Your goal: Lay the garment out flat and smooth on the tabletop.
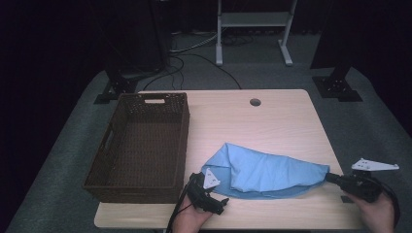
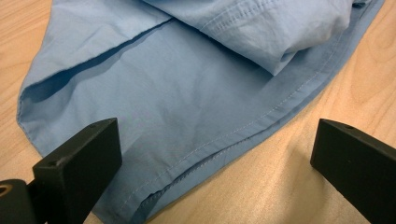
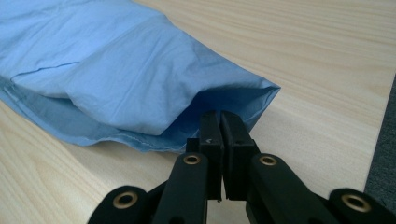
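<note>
- Blue cloth point(image 1: 265, 174) lay folded on the wooden bench point(image 1: 272, 121), just right of the brown wicker basket point(image 1: 141, 145).
- Right tool point(image 3: 219, 122) was pressed together, apparently pinching the cloth's right end.
- Left tool point(image 2: 210, 154) stood spread, its jaws either side of the cloth's near hem.

A dark woven basket point(image 1: 141, 145) sits at left of the frame on a pale wooden table point(image 1: 272, 121); a white metal stand point(image 1: 255, 29) and cables point(image 1: 194, 60) occupy the floor beyond.
</note>
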`<state>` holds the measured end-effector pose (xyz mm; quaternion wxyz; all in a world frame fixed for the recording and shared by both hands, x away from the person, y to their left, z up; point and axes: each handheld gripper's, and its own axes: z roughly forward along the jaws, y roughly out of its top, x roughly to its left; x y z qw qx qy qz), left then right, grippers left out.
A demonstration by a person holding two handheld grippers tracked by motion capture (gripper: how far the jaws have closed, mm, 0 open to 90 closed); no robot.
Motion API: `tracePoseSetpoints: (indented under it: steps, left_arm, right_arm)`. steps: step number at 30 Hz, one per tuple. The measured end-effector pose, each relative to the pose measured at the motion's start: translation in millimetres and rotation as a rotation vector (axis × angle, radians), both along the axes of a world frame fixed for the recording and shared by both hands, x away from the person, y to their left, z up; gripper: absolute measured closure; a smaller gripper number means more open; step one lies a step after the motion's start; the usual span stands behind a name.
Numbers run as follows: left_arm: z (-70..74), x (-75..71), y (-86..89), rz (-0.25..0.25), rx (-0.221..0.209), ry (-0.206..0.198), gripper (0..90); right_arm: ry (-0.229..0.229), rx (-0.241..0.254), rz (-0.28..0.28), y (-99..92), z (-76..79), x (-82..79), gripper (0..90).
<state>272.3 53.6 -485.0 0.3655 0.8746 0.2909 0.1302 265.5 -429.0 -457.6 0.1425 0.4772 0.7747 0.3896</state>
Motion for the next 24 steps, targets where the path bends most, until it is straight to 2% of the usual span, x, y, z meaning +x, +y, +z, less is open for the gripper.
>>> tracePoseSetpoints:
  steps: [6, 10, 12, 16, 19, 24]
  left_arm:
    - [-0.1, 0.1, -0.1, 0.004, -0.001, -0.001, 0.7]
    - [0.0, 0.1, -0.1, 0.004, -0.001, -0.001, 0.7]
    - [0.0, 0.1, 0.0, 0.003, 0.000, -0.001, 0.7]
    - [0.0, 0.3, 0.1, 0.012, 0.000, -0.001, 0.7]
    - [0.0, 0.3, 0.2, 0.012, 0.000, -0.001, 0.7]
    - [0.3, 0.4, 0.5, 0.006, -0.007, -0.004, 0.8]
  right_arm:
    - [0.009, -0.036, 0.002, -3.4, -4.6, -7.1, 88.2]
    - [0.015, -0.034, -0.008, -8.4, -6.8, -11.3, 87.9]
    - [0.010, -0.030, -0.013, -10.5, -5.9, -13.9, 84.7]
    - [-0.008, -0.021, -0.026, -12.6, -4.1, -16.8, 68.6]
    - [-0.018, -0.025, -0.028, -11.5, -4.2, -15.7, 53.2]
    - [-0.034, -0.007, -0.012, -6.1, -1.1, -13.1, 33.6]
